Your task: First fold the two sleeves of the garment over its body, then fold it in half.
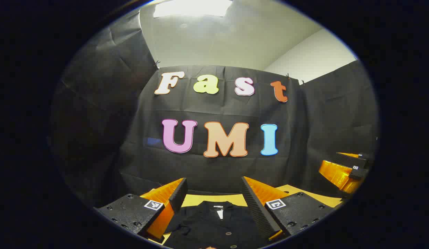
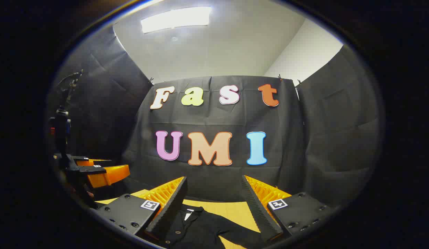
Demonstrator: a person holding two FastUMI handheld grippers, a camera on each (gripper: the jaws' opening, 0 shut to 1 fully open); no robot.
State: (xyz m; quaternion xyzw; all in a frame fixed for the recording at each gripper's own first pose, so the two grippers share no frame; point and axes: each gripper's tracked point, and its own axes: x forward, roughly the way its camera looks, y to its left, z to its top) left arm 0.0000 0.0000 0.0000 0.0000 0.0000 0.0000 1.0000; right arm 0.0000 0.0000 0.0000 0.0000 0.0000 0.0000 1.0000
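Nearest, in the left gripper view, the left hand-held gripper (image 1: 212, 204) is hovering with its fingers spread wide and released, grasping nothing. Just beyond, a black garment (image 1: 214, 224) with small buttons is lying flat on the yellow tabletop (image 1: 214, 200), collar pointing to 12 o'clock. In the right gripper view, the right hand-held gripper (image 2: 214, 204) is also standing released, and the garment is lying at 6 o'clock, one sleeve (image 2: 238, 233) stretching toward 5 o'clock.
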